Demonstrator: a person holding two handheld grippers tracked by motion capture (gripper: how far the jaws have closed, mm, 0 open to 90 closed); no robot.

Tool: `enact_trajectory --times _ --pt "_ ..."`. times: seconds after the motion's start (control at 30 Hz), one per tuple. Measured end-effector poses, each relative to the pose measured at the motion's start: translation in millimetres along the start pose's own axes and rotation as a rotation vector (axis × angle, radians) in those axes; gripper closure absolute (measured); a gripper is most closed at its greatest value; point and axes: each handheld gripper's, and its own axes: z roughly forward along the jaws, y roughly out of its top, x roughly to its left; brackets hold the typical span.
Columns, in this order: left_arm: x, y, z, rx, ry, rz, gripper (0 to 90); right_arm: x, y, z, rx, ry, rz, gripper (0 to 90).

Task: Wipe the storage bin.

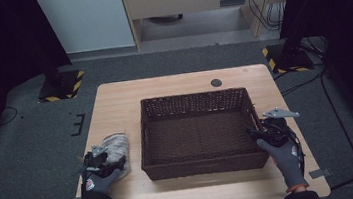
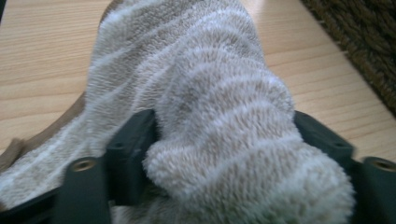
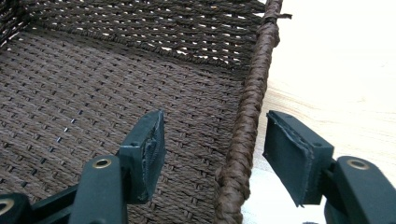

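A striped fluffy towel (image 2: 205,116) at the lower left of the tabletop (image 1: 114,101) is pinched between the left gripper's (image 1: 101,158) fingers (image 2: 133,140). At the lower right, the right gripper's (image 1: 261,131) spread fingers (image 3: 147,144) are set astride the basket's (image 1: 202,167) right rim.

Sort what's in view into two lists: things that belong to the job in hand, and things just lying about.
In the job:
- striped fuzzy sock, between the left gripper jaws
- woven basket, its right rim between the open jaws of the right gripper

Lying about:
- dark round disc on the table
- cables on the floor
- striped stand bases
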Motion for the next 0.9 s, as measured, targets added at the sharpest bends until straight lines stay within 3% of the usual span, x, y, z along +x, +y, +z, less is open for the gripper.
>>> enact_trajectory --times 0.13,0.27,0.4,0.6,0.8,0.9 --pt "5.9 0.8 -3.3 -0.008 -0.020 -0.040 44.4 -0.2 0.0 -0.1 0.001 -0.001 -0.002 38.9" --pt "8.9 3.6 -8.7 -0.016 -0.041 -0.078 52.5 0.3 0.5 -0.8 -0.003 -0.001 -0.006 41.4" --pt "8.1 7.5 -16.9 -0.048 -0.055 -0.081 53.2 0.5 1.0 -2.5 -0.007 0.000 -0.008 43.0" --pt "3.1 19.6 -38.1 -0.170 -0.068 -0.078 53.2 -0.6 4.9 -7.0 -0.029 -0.003 -0.009 44.0" --pt "-4.5 25.4 -47.3 -0.219 -0.089 -0.056 53.1 -5.5 14.5 -21.1 -0.074 -0.009 0.000 48.0" --pt "-8.2 29.0 -51.2 -0.241 -0.097 -0.052 53.0 -12.0 14.4 -26.0 -0.064 -0.018 -0.003 53.3"
